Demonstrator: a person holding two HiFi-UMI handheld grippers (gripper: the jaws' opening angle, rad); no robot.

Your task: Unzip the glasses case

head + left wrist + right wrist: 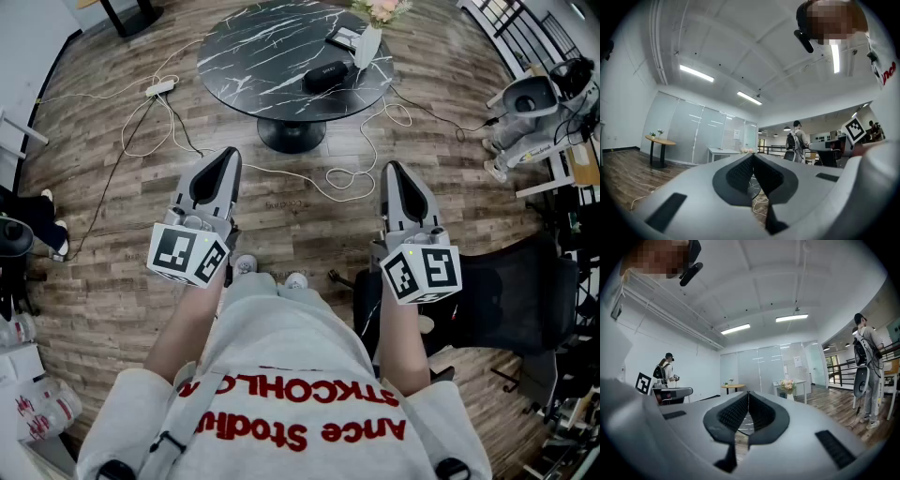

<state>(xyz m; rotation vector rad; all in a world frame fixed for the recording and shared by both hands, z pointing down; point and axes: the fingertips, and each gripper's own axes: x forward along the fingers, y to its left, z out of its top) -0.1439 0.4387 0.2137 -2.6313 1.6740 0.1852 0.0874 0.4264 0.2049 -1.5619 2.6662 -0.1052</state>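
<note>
Round black marble table (pixel 251 52); on it black glasses case (pixel 325 75), white flower vase (pixel 368 47)

Table (pixel 253 56), 12 o'clock: black marble, white veining. Glasses case (pixel 325 75): black. Floor (pixel 112 272): brown wood-grain planks. Grey, with black-and-white square-marker cubes: left gripper (pixel 228 155), right gripper (pixel 392 169). Sweatshirt (pixel 281 375), 6 o'clock: grey, red lettering.

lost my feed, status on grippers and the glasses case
Left gripper shut, empty; right gripper shut, empty. Glasses case on the round table, untouched, ahead of both. Vase beside it; cables on the floor between.
</note>
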